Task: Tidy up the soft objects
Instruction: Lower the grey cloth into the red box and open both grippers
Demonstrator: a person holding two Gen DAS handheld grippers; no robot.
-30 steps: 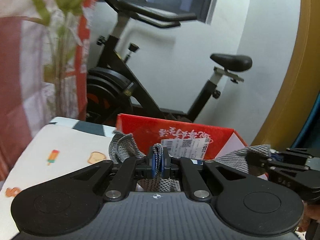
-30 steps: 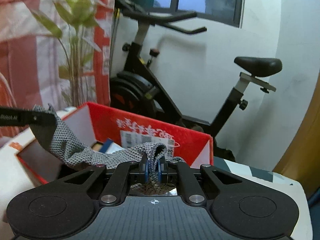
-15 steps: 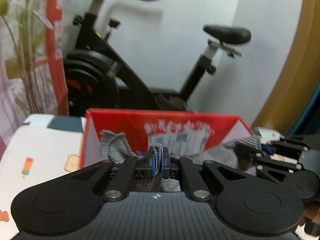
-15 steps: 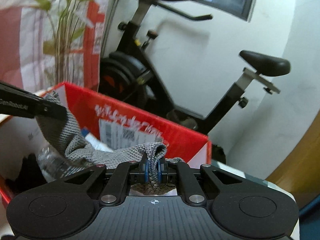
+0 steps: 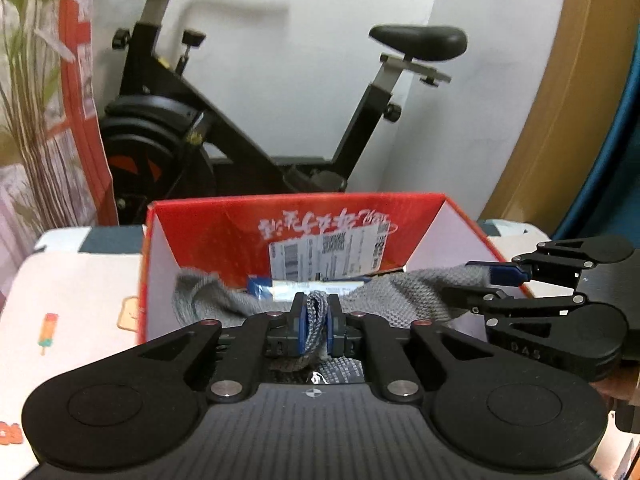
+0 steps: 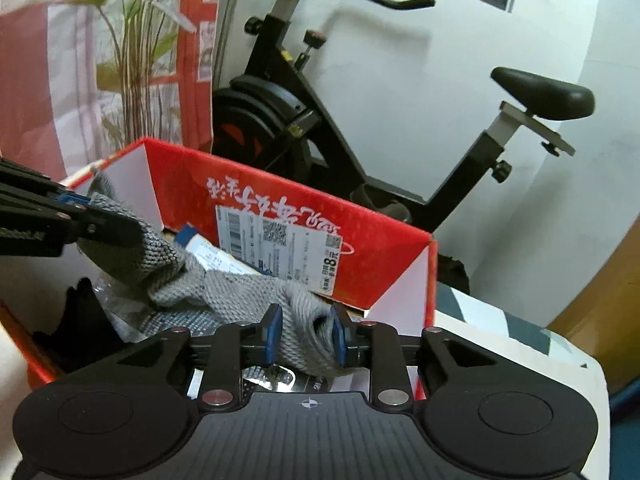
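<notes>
Over the open red cardboard box, the left gripper is starting to part its blue pads yet still pinches a bunched fold of the grey knitted cloth. To its right, the right gripper spreads wider, and the soft, chunky weave lies loose between its pads. If the cloth slips out unevenly, one limp end could drape over the box's stiff right rim instead of settling inside.

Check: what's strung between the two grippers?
The grey knit cloth spans from left gripper to right gripper, sagging over the red box. Clearest in the right wrist view.
</notes>
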